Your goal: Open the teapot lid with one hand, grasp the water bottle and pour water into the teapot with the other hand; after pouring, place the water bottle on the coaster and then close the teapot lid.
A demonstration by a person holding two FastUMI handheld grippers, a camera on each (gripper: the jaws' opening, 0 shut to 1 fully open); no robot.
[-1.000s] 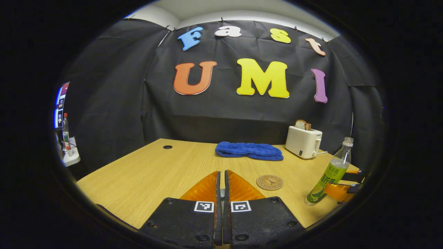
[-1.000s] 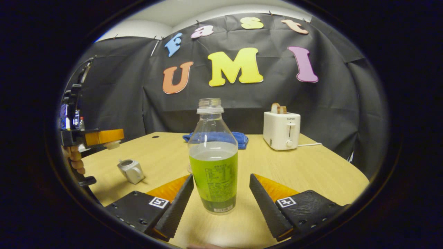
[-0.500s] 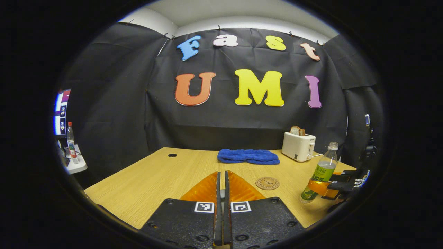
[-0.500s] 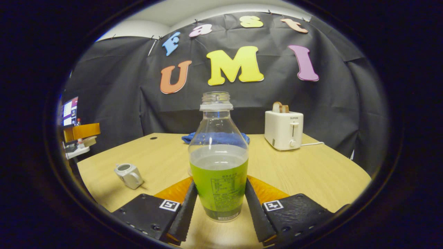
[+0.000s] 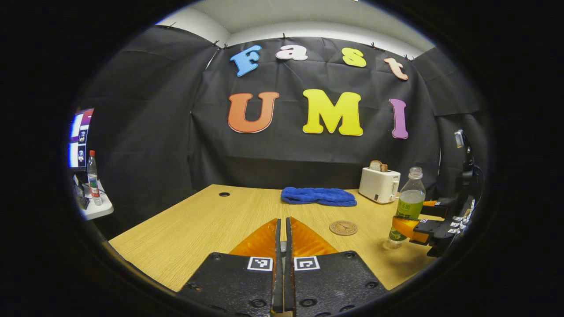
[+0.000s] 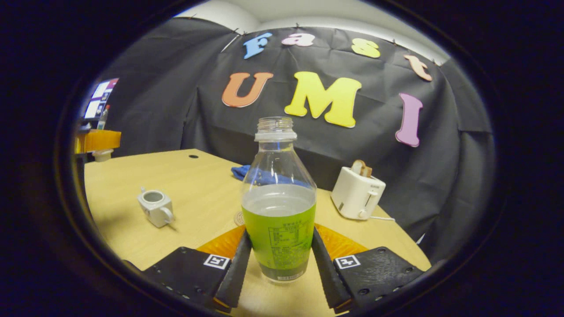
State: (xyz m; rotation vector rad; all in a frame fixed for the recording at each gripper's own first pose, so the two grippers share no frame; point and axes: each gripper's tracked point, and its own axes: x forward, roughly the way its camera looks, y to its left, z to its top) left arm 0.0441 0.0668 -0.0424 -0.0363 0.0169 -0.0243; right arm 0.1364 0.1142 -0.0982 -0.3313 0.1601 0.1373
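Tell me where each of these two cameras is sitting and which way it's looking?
Left gripper view: rides on the left gripper, looking forward over the table at the towel, coaster and toaster; its own fingers show closed at the bottom.
Right gripper view: rides on the right gripper, facing the water bottle clamped between its own fingers, with the lidless teapot to the left.
Shared: bottle, toaster, towel, table and each other's gripper.

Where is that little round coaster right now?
In the left gripper view the coaster lies on the table, right of centre, between the blue cloth and the water bottle.
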